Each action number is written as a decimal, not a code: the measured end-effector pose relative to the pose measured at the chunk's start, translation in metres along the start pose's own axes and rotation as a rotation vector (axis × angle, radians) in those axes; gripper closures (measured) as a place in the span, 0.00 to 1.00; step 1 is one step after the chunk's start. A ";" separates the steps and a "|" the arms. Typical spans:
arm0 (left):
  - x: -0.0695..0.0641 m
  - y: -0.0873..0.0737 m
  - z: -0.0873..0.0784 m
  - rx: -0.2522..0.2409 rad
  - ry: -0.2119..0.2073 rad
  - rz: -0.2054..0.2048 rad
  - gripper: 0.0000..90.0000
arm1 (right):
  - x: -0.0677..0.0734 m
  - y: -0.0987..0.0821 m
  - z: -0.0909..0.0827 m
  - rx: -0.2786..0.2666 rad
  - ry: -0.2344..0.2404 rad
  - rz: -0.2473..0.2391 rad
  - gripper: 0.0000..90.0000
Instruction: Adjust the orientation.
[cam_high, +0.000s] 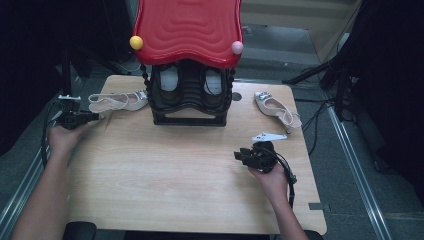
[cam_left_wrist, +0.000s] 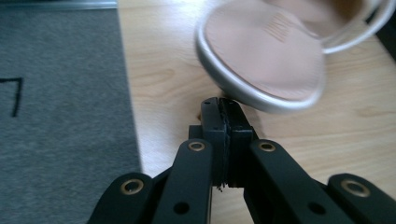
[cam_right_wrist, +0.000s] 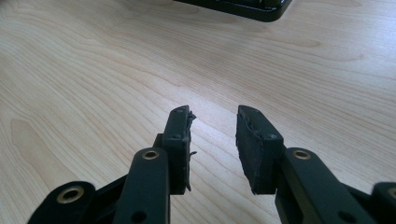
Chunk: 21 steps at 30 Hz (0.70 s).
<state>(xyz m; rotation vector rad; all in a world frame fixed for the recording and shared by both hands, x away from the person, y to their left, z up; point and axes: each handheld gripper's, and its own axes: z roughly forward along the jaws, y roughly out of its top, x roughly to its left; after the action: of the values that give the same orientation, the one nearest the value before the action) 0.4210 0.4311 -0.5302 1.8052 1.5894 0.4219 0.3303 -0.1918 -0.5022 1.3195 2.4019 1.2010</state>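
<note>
Left tongs (cam_left_wrist: 223, 103) nearing a sandal (cam_left_wrist: 261, 60) beside the shoe rack (cam_high: 190, 95).
Left tongs are lying clenched and empty, tips just beside the sandal's toe; right tongs (cam_right_wrist: 212, 126) are resting released over the surface (cam_right_wrist: 93, 70).

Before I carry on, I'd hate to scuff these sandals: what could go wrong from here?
1. The left hand-held gripper is shut, its tip right at the left sandal sole; it might push the sandal instead of gripping it.
2. That sandal lies near the table edge, so a nudge could tip it off.
</note>
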 end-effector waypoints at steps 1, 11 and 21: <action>0.000 0.000 0.000 0.000 0.000 0.000 1.00 | 0.000 0.000 0.000 0.000 0.000 0.000 0.74; 0.000 0.004 0.012 0.014 -0.007 -0.001 1.00 | -0.003 -0.005 -0.005 -0.002 -0.017 0.007 0.74; -0.023 0.000 0.008 0.053 -0.074 0.010 1.00 | -0.003 -0.004 -0.005 -0.004 -0.013 0.006 0.74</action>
<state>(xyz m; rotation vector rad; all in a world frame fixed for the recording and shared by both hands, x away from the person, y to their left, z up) 0.4216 0.4065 -0.5320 1.8474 1.5550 0.3169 0.3266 -0.1979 -0.5025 1.3303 2.3869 1.1946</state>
